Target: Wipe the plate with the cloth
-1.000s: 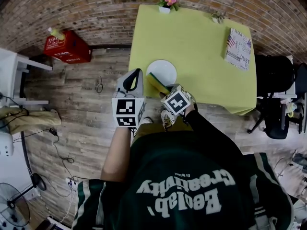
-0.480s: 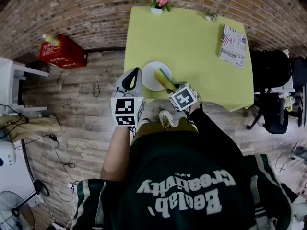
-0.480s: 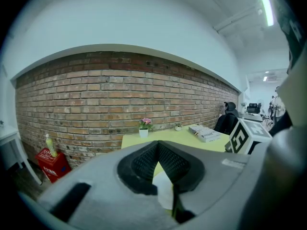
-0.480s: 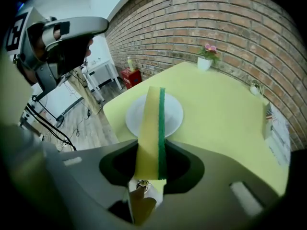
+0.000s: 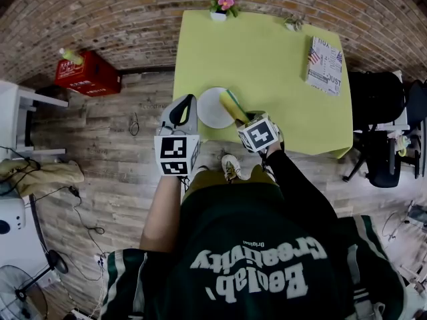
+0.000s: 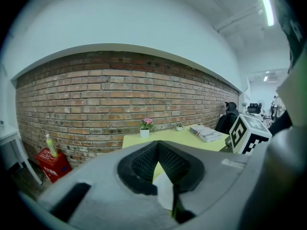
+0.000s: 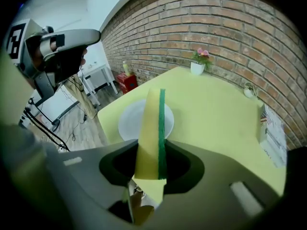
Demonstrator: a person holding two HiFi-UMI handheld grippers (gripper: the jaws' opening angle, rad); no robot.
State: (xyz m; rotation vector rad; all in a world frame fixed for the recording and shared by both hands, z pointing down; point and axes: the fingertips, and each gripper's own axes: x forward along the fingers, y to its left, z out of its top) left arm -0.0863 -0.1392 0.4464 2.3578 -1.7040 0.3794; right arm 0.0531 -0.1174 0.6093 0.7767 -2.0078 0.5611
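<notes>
A white plate (image 5: pixel 211 108) lies near the front left corner of the yellow-green table (image 5: pixel 280 65). My right gripper (image 5: pixel 241 117) is shut on the cloth (image 5: pixel 232 105), a yellow pad with a green layer, held edge-up over the plate's right part. In the right gripper view the cloth (image 7: pixel 152 128) stands between the jaws above the plate (image 7: pixel 128 121). My left gripper (image 5: pixel 187 103) hovers just left of the plate, off the table's edge, shut and holding nothing. In the left gripper view a bit of the plate (image 6: pixel 165 193) shows under the jaws.
At the table's far edge stand a flower pot (image 5: pixel 219 7) and a small plant (image 5: pixel 291 23); a printed book (image 5: pixel 326 55) lies at the right. A red crate (image 5: pixel 87 72) sits on the floor to the left, and a black chair (image 5: pixel 383 132) to the right.
The right gripper has carried the cloth across the plate from its front left part toward its right rim. The left gripper has stayed beside the plate.
</notes>
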